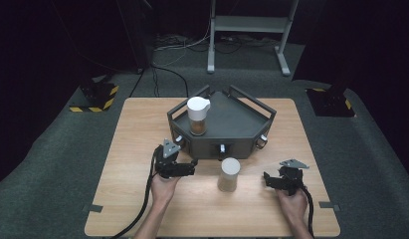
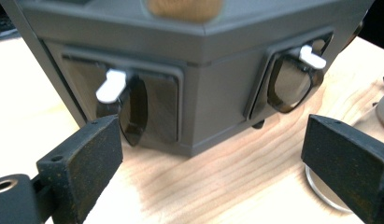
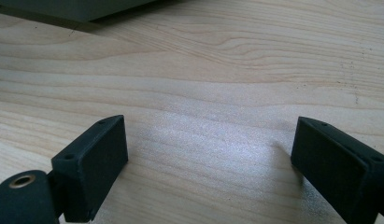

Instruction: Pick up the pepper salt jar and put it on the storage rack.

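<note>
Looking at this setup, both grippers are parked low on the bench [image 1: 142, 129] with the jaws spread wide and nothing in either one, which reads to me like a ready stance before a grab. The left gripper [image 1: 192, 167] sits at about 9 o'clock from the frosted cup [image 1: 229, 175], its jaws turned toward it, and its own camera stares straight at the front of the dark station [image 2: 199, 84] with its little white levers [image 2: 111, 86], so it's also right up by those knobs. The right gripper [image 1: 267, 180] is at roughly 3 o'clock of the cup, a bit farther off, with bare wood between its jaws. So the cup stands upright between the two, just in front of the station's 6 o'clock face, probably so either hand can reach it. The lidded pitcher [image 1: 198, 116] with brown stuff in the bottom sits up on the station's tray near its left side, maybe for pouring or dispensing.
</note>
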### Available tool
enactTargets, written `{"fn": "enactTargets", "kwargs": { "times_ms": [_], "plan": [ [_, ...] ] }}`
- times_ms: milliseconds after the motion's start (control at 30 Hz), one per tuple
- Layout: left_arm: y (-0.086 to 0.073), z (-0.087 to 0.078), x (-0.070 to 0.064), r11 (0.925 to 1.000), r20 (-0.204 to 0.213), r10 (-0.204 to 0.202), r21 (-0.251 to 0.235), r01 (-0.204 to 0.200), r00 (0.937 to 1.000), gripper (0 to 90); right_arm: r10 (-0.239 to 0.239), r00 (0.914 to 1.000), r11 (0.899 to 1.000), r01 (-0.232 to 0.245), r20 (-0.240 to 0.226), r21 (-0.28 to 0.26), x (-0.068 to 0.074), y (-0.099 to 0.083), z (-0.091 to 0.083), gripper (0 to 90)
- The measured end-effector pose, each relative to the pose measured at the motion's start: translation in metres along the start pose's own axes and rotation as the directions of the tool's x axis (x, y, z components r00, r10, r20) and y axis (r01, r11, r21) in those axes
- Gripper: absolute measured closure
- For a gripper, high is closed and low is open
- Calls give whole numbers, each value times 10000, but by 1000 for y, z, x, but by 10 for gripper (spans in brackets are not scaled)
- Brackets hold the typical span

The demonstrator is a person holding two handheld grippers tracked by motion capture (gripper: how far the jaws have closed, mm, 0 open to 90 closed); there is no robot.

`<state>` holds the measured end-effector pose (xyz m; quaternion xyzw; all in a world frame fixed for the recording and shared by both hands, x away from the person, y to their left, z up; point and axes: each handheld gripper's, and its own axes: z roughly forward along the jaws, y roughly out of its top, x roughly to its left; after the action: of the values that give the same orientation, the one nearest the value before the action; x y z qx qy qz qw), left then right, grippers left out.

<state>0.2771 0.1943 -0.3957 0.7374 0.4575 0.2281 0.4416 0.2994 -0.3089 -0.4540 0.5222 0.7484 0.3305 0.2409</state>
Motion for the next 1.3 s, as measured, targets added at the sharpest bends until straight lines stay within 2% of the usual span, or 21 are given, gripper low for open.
{"fn": "enactTargets", "kwargs": {
  "times_ms": [100,167,567,867,1300],
  "plan": [
    [-7,3,0,9999,10,-132,74,132,9999,53,-2,10000,10000,2,1,0,0,0,0,100],
    [-9,4,-4,9999,-197,-26,169,29,9998,53,-1,10000,10000,1,0,0,0,0,0,100],
    [-21,14,-8,9978,-359,-34,661,58,9994,50,0,10000,10000,0,1,0,0,0,0,100],
    [-29,19,0,9955,-162,-511,793,523,9986,45,1,10000,10000,-1,1,0,0,0,0,100],
    [-36,28,4,9901,-246,-789,1142,812,9966,40,-10,10000,10000,10,0,-6,0,0,0,100]
  ]
}}
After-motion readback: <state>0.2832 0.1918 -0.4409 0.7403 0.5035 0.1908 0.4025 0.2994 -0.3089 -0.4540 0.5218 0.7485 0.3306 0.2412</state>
